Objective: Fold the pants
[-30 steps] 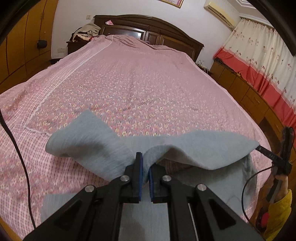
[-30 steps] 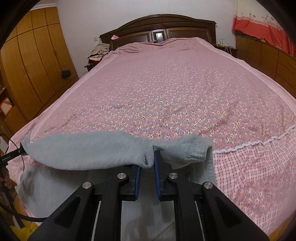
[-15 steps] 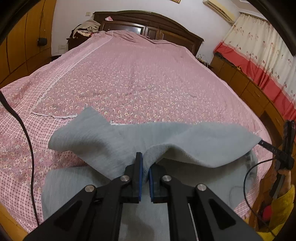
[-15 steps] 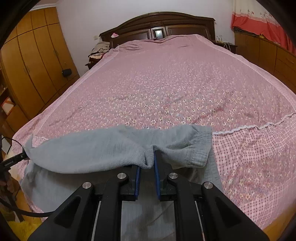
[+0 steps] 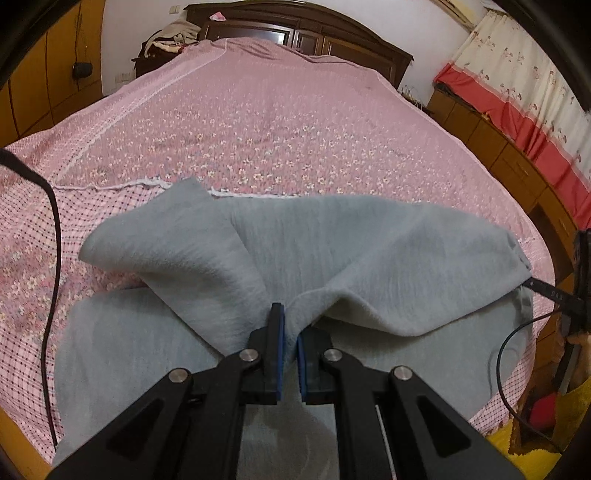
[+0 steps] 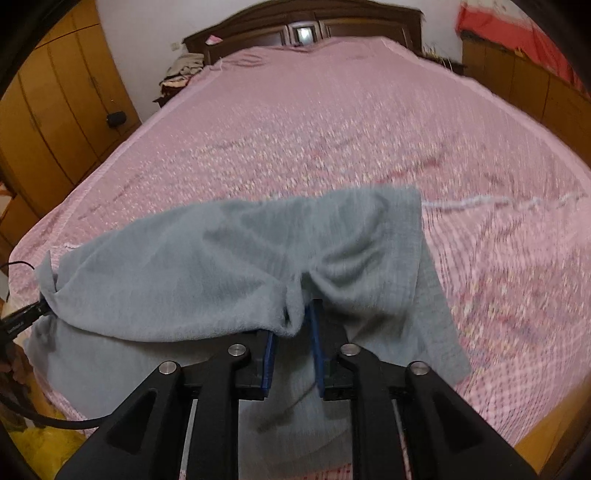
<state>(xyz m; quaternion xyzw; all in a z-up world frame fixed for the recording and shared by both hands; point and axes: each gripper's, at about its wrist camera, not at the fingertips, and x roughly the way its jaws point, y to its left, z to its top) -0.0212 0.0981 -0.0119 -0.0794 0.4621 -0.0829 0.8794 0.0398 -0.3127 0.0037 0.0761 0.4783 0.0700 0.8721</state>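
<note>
Item: pants (image 5: 369, 251), gray, lying at near edge of bed (image 5: 258, 122). I'm laying the fold over. L gripper (image 5: 287, 332) clenching cloth; R gripper (image 6: 291, 332) jaws just been opening, cloth slipping free. Next: release L, smooth flat.

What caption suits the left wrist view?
Left gripper pinches grey pants, folding them on a pink floral bedspread.

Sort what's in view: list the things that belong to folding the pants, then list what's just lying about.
Belongs to the job:
- grey pants
- left hand-held gripper, shut on the pants
- right hand-held gripper, jaws just opening, pants between them
- bed

Just lying about:
- heap of clothes
- curtain
- wardrobe
</note>
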